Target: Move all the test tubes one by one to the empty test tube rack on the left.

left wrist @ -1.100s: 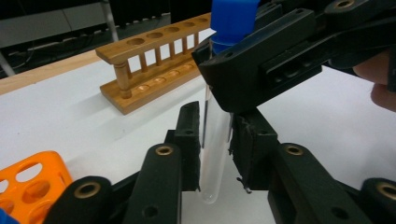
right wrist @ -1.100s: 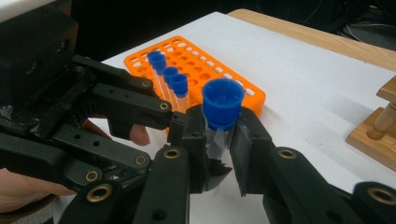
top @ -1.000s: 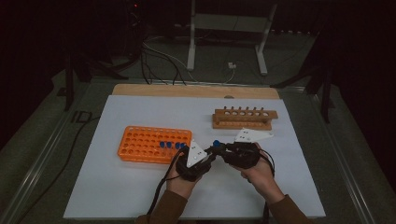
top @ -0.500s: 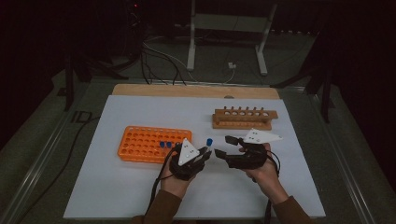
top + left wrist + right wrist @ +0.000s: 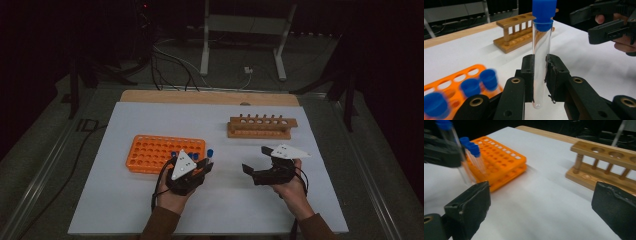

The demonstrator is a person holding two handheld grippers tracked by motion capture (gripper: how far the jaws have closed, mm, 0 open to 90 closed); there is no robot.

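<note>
Dark room, white surface lit mid-frame with a wood strip along its far edge. Orange rack sits left of centre in the high view, a few blue-capped tubes standing at its near-right corner. Wooden rack is upper right of centre, empty holes on top as far as visible. Left gripper is just below the orange rack's right end, fingers clamped on a clear tube with a blue cap; tube stands upright between the pads, gripped on its lower part, rounded bottom poking out below the pads, cap well above them. In the high view the cap shows just right of the orange rack's near-right corner. Right gripper is lower right of centre, well apart from the left one, pointing left toward it; its fingers have just been opening and now stand wide with nothing between them, bare surface in the gap. From the right gripper view, the held tube and left gripper sit at upper left, orange rack behind them, wooden rack at upper right.
</note>
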